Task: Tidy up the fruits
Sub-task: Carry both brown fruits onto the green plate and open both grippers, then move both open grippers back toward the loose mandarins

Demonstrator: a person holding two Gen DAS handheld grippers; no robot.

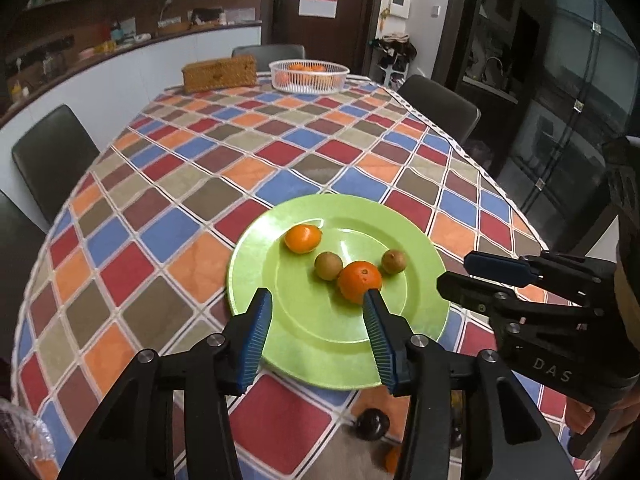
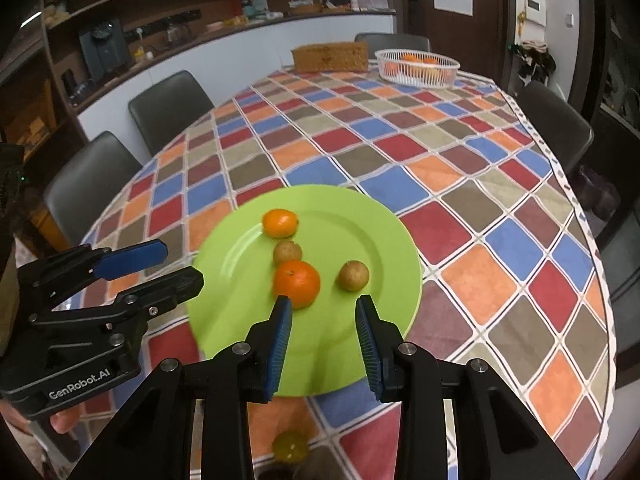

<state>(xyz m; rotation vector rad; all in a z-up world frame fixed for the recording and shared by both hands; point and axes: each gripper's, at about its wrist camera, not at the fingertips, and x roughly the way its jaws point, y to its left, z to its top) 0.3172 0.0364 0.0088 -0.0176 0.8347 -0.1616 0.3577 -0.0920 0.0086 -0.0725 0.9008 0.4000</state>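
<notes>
A green plate (image 1: pixel 304 340) lies on the checked tablecloth near the table's front edge. On it lie two oranges (image 1: pixel 303 238) (image 1: pixel 359 280) and two small brown-green fruits (image 1: pixel 328 266) (image 1: pixel 394 261). My left gripper (image 1: pixel 317 294) hangs open over the plate's near half, its right fingertip just in front of the nearer orange. Nothing sits between its fingers. My right gripper (image 2: pixel 323 300) is open too, above the plate (image 2: pixel 240 300), with the nearer orange (image 2: pixel 297 283) just beyond its left fingertip and a brown fruit (image 2: pixel 353 275) ahead. Each gripper shows in the other's view (image 1: pixel 456 271) (image 2: pixel 182 264).
A white basket (image 1: pixel 308 76) with oranges and a woven box (image 1: pixel 219 73) stand at the table's far end. A dark round fruit (image 1: pixel 372 424) and a yellowish citrus (image 2: pixel 290 446) lie at the near edge. Dark chairs (image 1: pixel 52 160) surround the table. A plastic bag (image 1: pixel 24 432) shows at lower left.
</notes>
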